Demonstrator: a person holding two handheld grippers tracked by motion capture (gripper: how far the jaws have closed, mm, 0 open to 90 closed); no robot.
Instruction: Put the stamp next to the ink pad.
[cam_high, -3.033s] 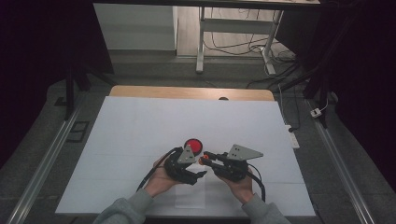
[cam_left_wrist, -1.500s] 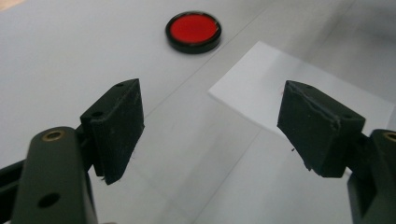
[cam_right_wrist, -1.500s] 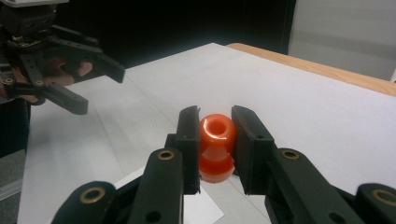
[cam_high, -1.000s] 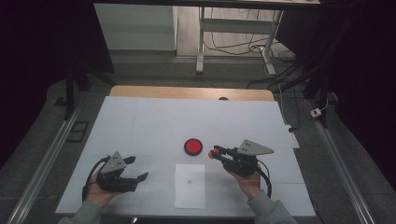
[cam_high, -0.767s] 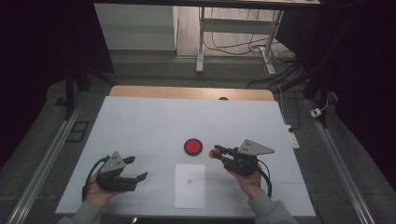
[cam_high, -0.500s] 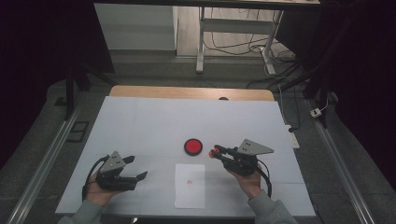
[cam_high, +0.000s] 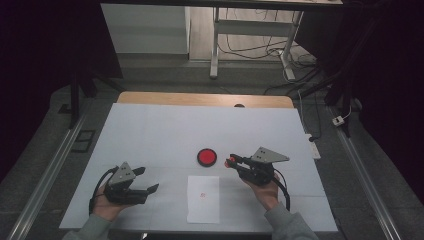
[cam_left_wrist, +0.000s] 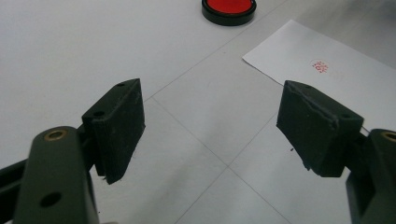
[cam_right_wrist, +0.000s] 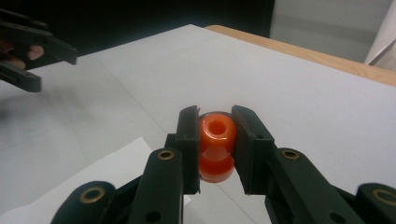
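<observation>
Both grippers parted since three seconds ago, left gripper (cam_high: 145, 181) near worktop's (cam_high: 150, 130) front-left corner, jaws wide, empty, right gripper (cam_high: 233, 161) clamped on orange stamp (cam_right_wrist: 215, 144) beside ink pad (cam_high: 206, 157), stamped paper (cam_high: 203, 198) at front edge.

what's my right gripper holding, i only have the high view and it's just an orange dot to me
Observer: The right gripper is shut on an orange stamp; the right gripper view shows a waisted body with a hole in the end facing the camera.
Operator: is the left one holding anything
Observer: No. In the left gripper view its fingers stand wide apart with bare table between them.
Operator: is the paper marked yet
Observer: Yes, the left gripper view shows a small round red stamp mark on the paper, with the red ink pad beyond it.
</observation>
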